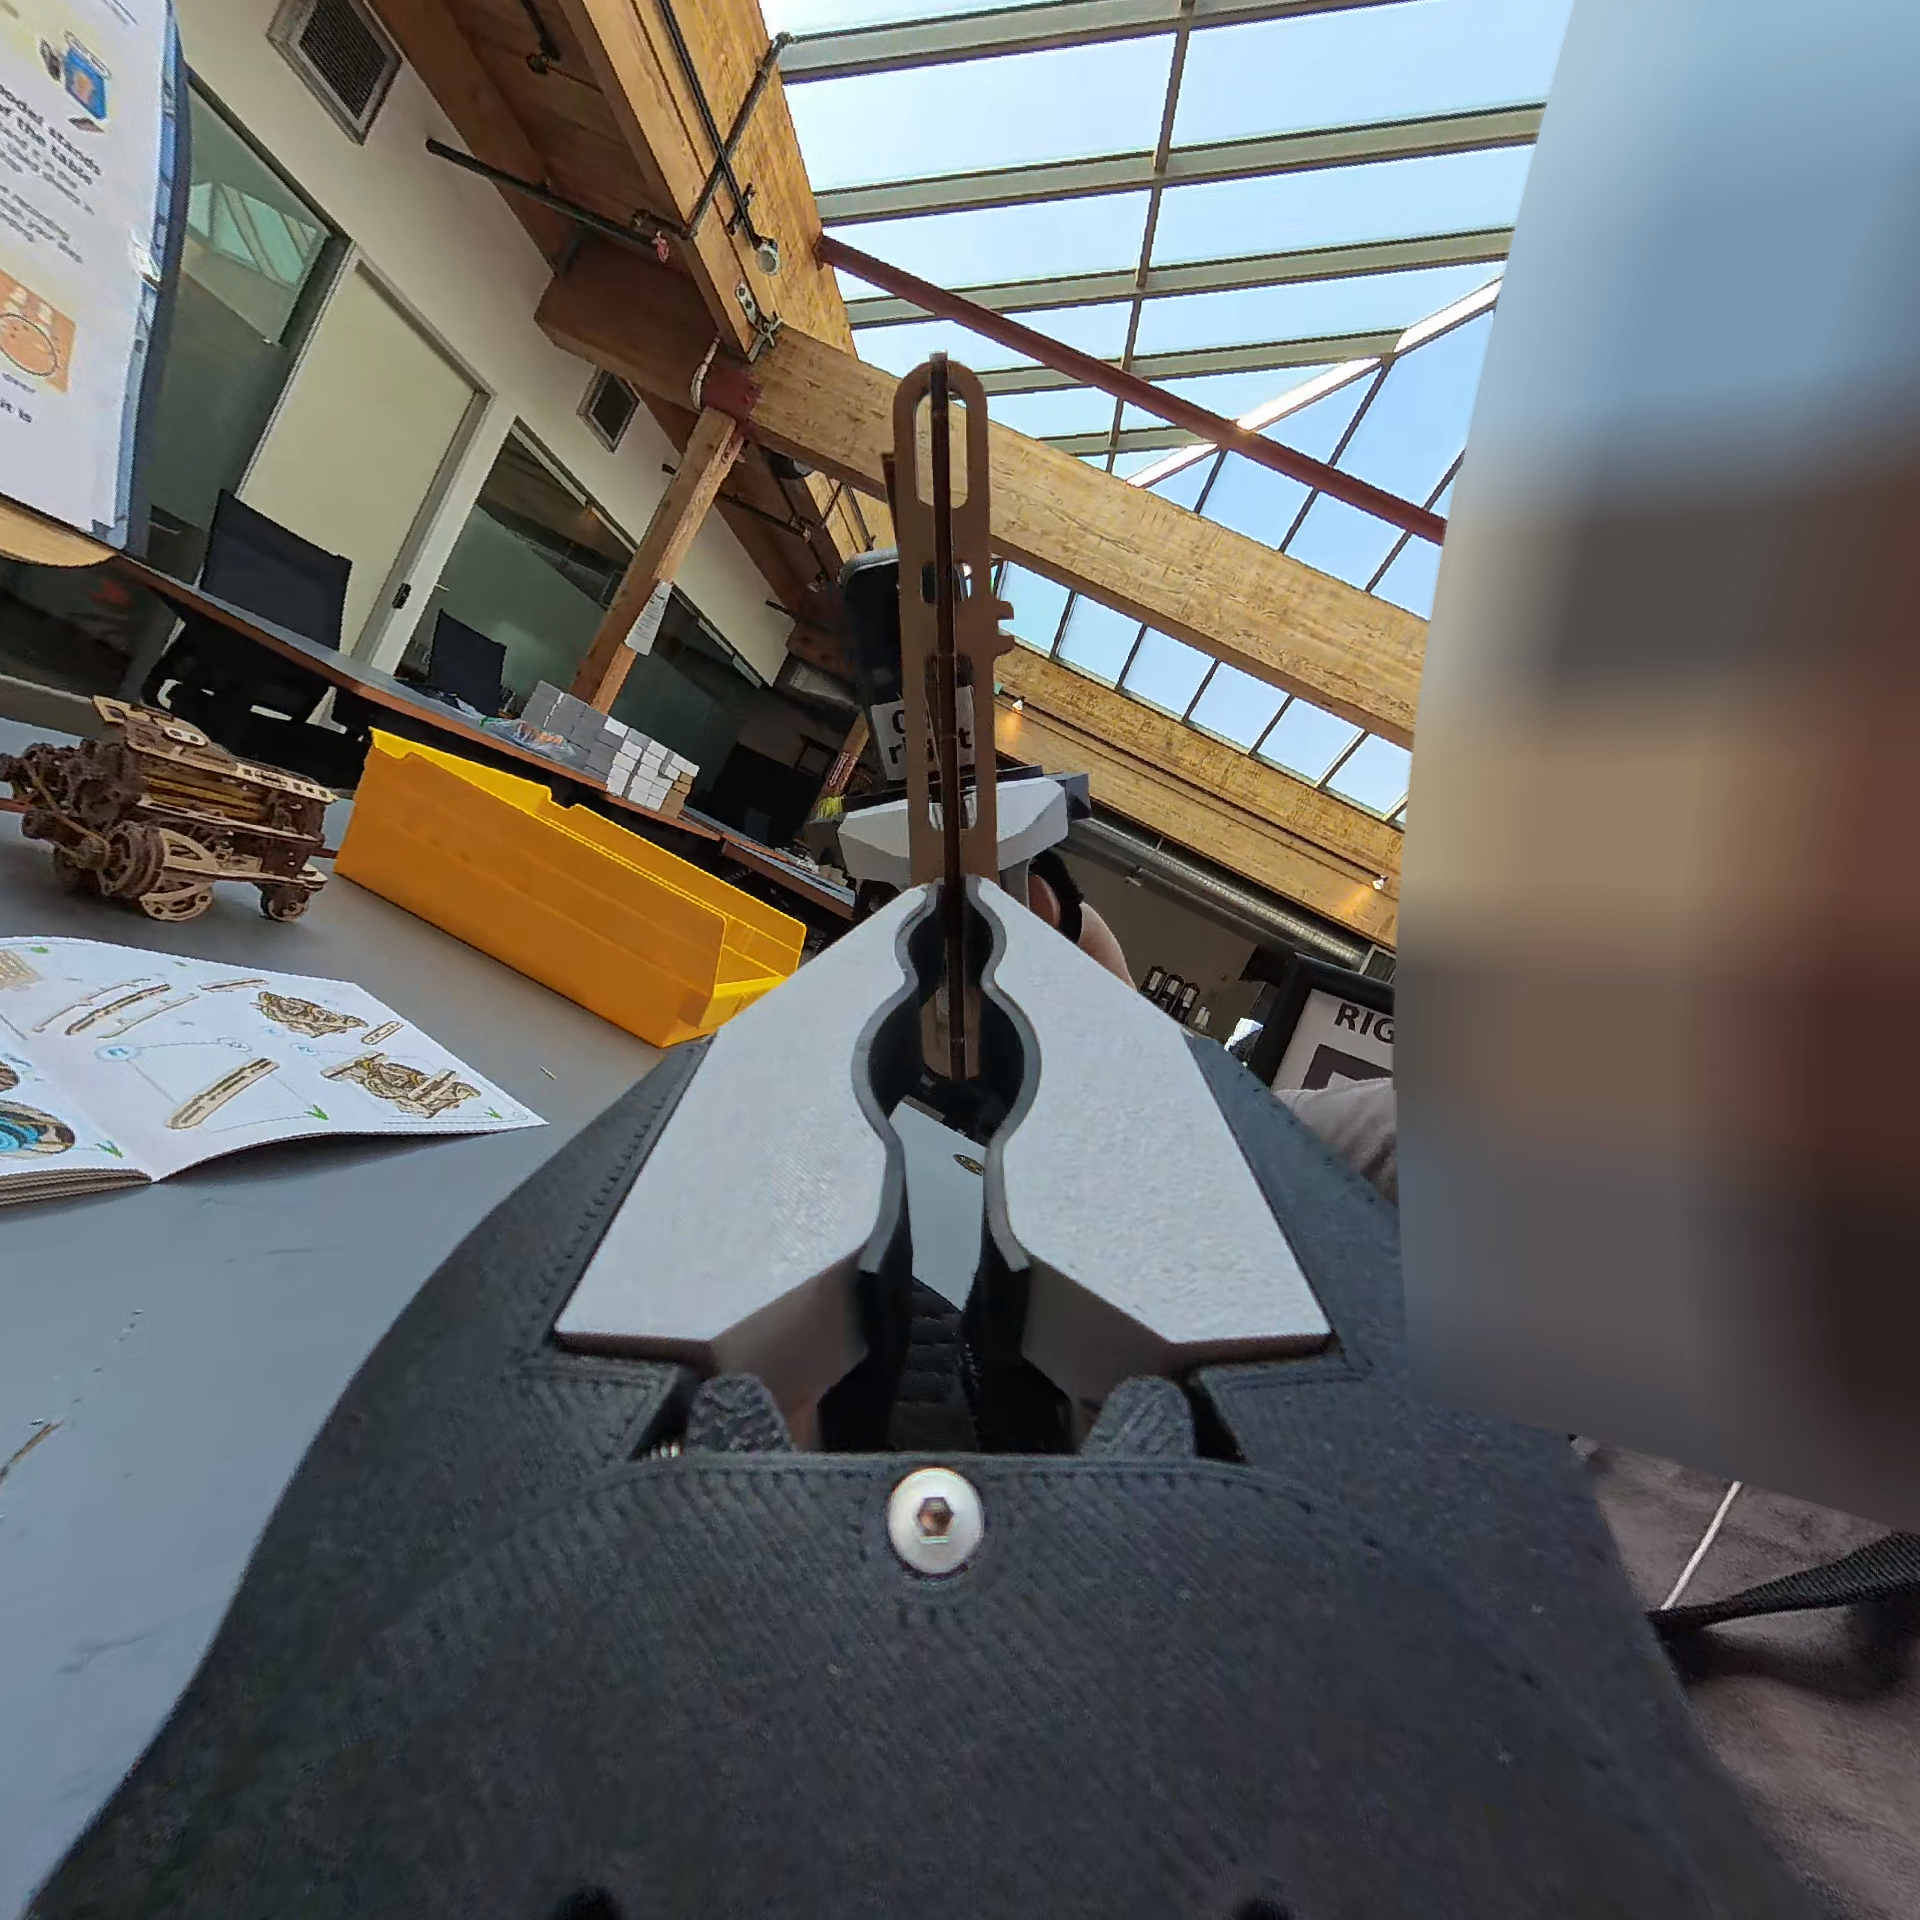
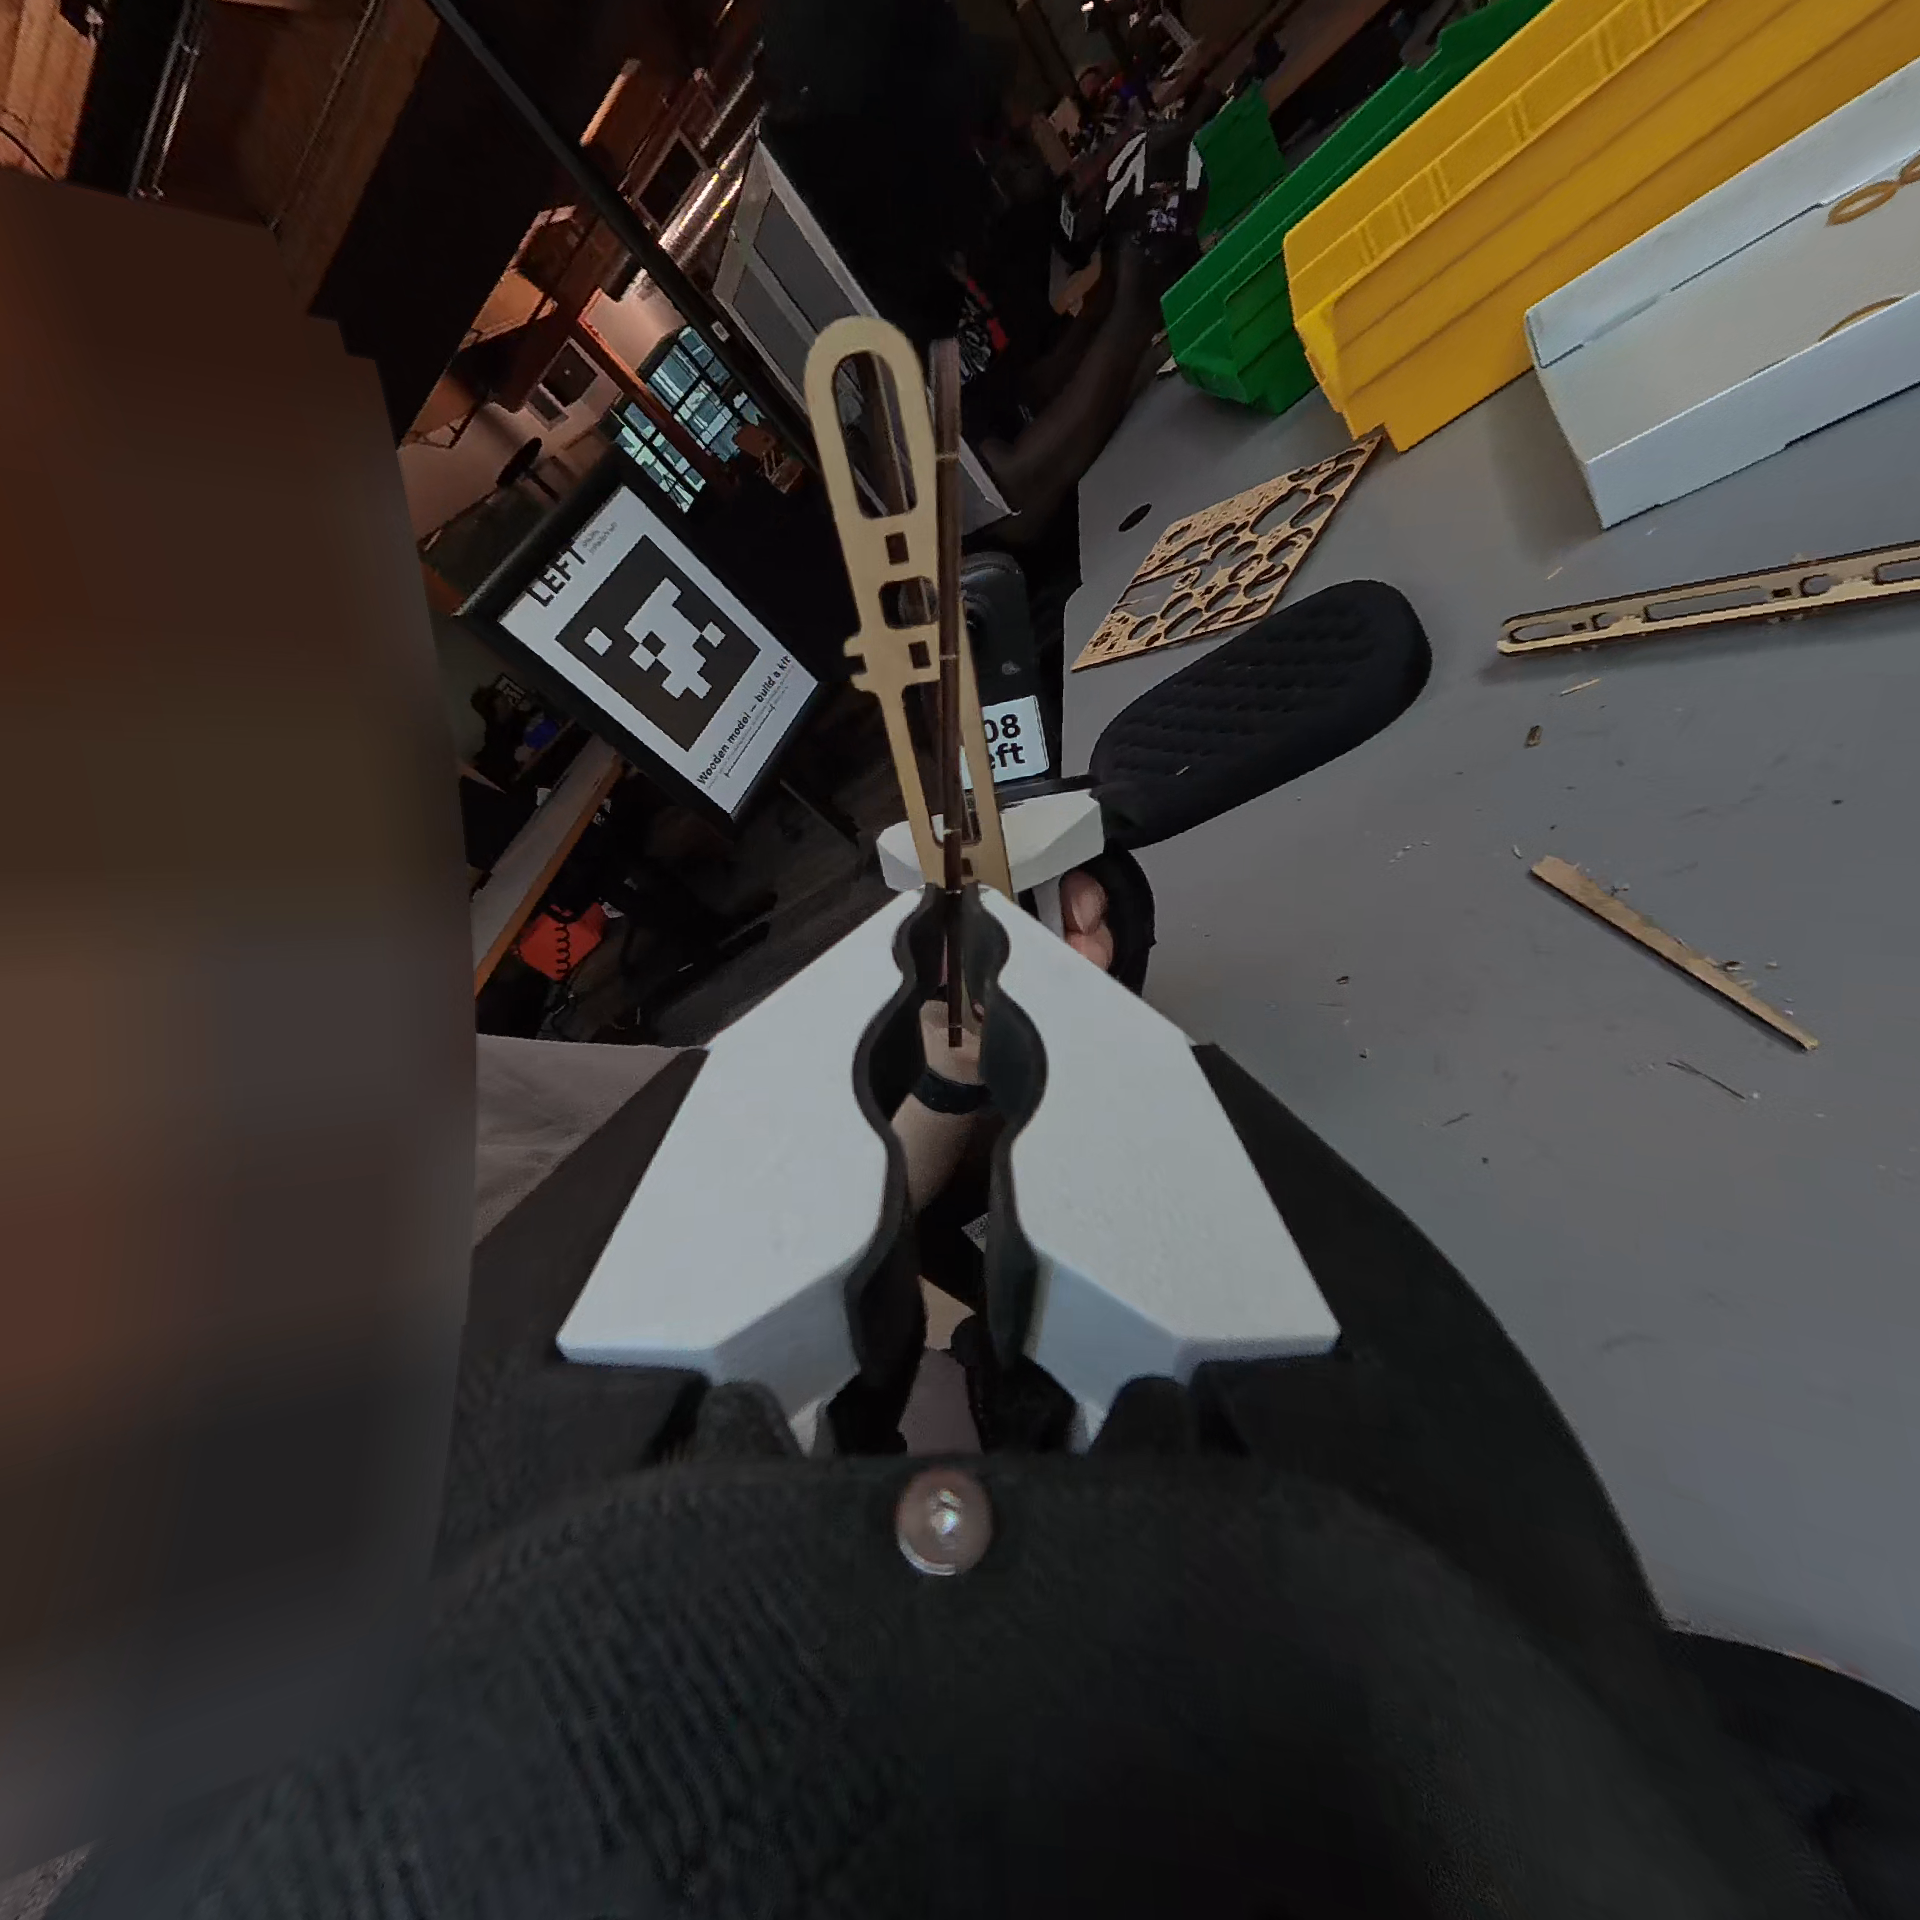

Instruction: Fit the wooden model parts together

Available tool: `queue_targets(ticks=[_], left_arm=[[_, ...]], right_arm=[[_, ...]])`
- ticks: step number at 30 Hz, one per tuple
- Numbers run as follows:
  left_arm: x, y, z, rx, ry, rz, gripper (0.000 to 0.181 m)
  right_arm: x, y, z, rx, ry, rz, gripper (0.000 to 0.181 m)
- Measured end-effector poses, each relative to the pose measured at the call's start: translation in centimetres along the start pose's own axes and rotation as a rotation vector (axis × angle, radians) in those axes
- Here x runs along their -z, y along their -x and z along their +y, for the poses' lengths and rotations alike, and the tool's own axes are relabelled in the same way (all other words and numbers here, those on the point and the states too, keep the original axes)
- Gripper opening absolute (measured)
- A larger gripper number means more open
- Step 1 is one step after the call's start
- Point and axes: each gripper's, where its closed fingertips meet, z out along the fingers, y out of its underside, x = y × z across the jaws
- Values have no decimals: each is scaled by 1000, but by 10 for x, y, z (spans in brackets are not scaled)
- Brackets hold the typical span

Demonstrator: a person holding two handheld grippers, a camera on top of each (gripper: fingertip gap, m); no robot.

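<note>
In the left wrist view my left gripper (image 1: 948,894) is shut on a thin wooden strip (image 1: 940,582), seen edge-on and pointing up. Right behind it stands a slotted wooden strip (image 1: 977,457) with a looped end, held by my right gripper (image 1: 951,831) facing me. In the right wrist view my right gripper (image 2: 951,899) is shut on a dark edge-on strip (image 2: 948,499). The pale slotted strip (image 2: 864,540) rises beside it from my left gripper (image 2: 987,842). The two strips lie close alongside each other; I cannot tell whether they are joined.
On the grey table (image 1: 208,1351) lie an open instruction booklet (image 1: 208,1049), a built wooden vehicle model (image 1: 166,821) and a yellow bin (image 1: 561,883). To the right are green (image 2: 1236,291) and yellow (image 2: 1507,239) bins, a white box (image 2: 1714,364), a punched-out sheet (image 2: 1226,561) and loose strips (image 2: 1704,603). Only a small space, under 4 cm, lies between the two pairs of fingers.
</note>
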Motion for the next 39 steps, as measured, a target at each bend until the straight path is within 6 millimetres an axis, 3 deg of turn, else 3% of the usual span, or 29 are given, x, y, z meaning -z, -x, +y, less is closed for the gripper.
queue_targets(ticks=[1, 15, 39], left_arm=[[0, 0, 0, -2, 0, 0, 0], [0, 1, 5, -18, 67, -26, 0], [-3, -1, 9, -21, 104, -41, 0]], right_arm=[[0, 0, 0, 31, -1, 6, 0], [4, 2, 7, 117, 93, 2, 0], [4, -2, 5, 165, 75, 23, 0]])
